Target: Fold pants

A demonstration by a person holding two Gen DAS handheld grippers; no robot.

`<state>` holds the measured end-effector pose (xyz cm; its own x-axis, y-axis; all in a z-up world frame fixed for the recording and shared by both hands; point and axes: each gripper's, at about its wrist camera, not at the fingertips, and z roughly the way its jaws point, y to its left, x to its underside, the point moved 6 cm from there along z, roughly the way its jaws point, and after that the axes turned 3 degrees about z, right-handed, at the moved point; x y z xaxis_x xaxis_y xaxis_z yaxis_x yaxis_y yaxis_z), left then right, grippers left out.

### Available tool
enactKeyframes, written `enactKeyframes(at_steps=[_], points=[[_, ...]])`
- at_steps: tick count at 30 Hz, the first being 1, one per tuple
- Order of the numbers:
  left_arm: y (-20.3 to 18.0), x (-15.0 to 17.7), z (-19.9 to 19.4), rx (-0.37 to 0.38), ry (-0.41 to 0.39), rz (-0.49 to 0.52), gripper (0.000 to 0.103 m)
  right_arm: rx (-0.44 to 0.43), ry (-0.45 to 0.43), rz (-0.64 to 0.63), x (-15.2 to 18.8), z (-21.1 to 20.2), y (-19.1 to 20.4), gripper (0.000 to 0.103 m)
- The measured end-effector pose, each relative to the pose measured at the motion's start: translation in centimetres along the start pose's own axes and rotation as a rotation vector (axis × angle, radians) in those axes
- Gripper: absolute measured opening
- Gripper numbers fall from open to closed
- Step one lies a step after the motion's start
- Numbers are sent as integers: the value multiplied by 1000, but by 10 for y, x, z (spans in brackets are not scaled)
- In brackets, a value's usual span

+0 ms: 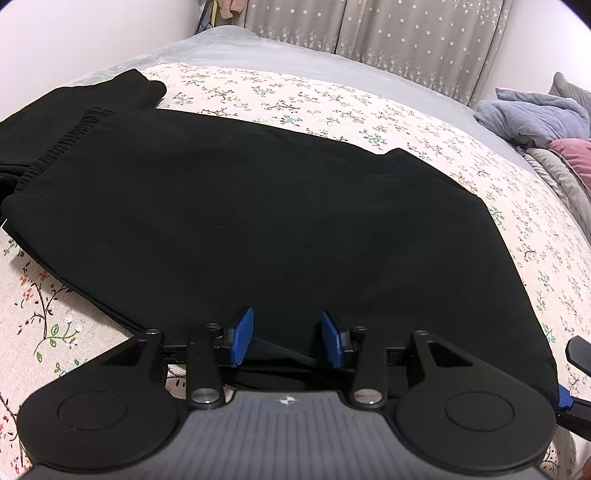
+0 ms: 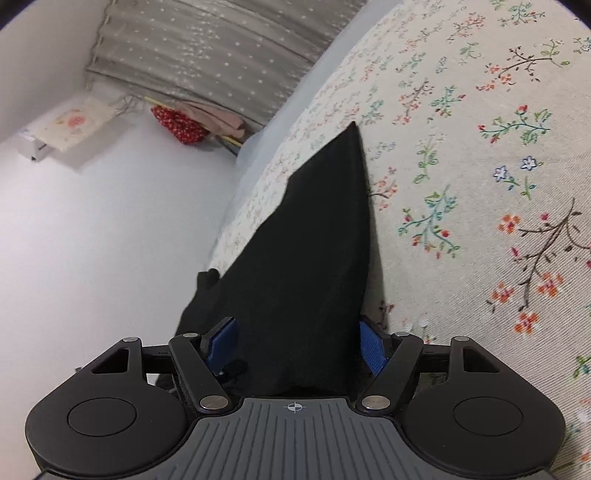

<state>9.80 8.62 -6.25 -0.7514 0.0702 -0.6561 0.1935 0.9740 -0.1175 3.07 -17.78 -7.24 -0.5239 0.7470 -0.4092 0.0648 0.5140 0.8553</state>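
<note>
Pants (image 1: 258, 206): black, spread on flowered bed (image 1: 332, 107).
Left claw (image 1: 288, 338): apart over near hem.
Right claw (image 2: 295, 347): apart, fabric between.

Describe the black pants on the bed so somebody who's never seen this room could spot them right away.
Start at the bed, covered by a cream floral sheet in front of the grey star-print curtains. The black pants lie spread flat across that sheet. They are the one plain black item there, with a gathered waistband, unlike the crumpled blue blanket at the side.
</note>
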Motion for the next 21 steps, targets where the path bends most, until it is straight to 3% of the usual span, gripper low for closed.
enactKeyframes(at_steps=[3, 5, 7, 8, 18, 21], points=[[-2, 0, 0, -6, 0, 3, 44, -10, -6, 33, 0, 1, -5, 68], [-5, 1, 0, -12, -2, 3, 44, 24, -9, 29, 2, 3, -9, 59], [-7, 1, 0, -17, -4, 9, 44, 97, -11, -10, 5, 7, -9, 43], [-7, 1, 0, -19, -5, 12, 44, 120, -18, -14, 5, 9, -10, 40], [-17, 2, 1, -44, -6, 38, 49, 128, -42, 28, 6, 20, -12, 37], [-18, 2, 1, -47, -5, 36, 49, 177, -55, -31, 8, 23, -10, 22]])
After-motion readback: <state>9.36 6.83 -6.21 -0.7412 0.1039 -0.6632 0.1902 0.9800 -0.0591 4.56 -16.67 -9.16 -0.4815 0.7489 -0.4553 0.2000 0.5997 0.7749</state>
